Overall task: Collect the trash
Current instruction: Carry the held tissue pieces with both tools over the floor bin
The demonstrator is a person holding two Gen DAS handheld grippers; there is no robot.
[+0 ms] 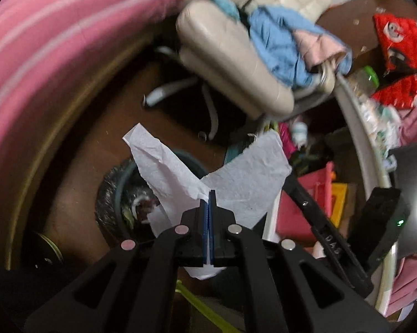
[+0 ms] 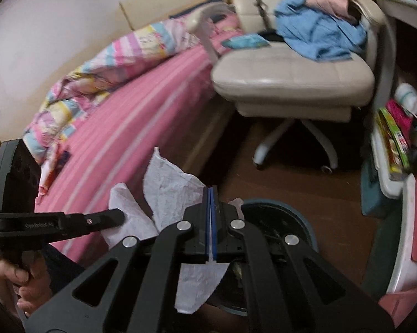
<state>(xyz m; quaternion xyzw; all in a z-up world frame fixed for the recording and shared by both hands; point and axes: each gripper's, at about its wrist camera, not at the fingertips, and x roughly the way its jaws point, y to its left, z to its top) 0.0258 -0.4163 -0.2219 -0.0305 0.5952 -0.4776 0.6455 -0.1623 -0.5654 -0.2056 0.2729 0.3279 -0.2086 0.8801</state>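
Note:
My left gripper (image 1: 210, 194) is shut on a crumpled white tissue (image 1: 244, 183) that fans out to both sides of its blue pads. Under it stands a round trash bin (image 1: 119, 191) lined with a dark bag, some rubbish inside. The right gripper (image 1: 290, 179) reaches in from the right, its tip at the tissue's edge. In the right wrist view my right gripper (image 2: 211, 190) is shut on another white tissue (image 2: 169, 183), above the bin's teal rim (image 2: 300, 211). The left gripper (image 2: 121, 216) comes in from the left with its own tissue (image 2: 130, 219), held by a hand (image 2: 8, 277).
A cream office chair (image 2: 291, 75) draped with blue clothes (image 2: 319, 33) stands behind the bin on the brown floor. A pink striped bed (image 2: 125, 116) runs along the left. To the right are a white table edge (image 1: 358, 144), cluttered shelves and a red bag (image 1: 402, 47).

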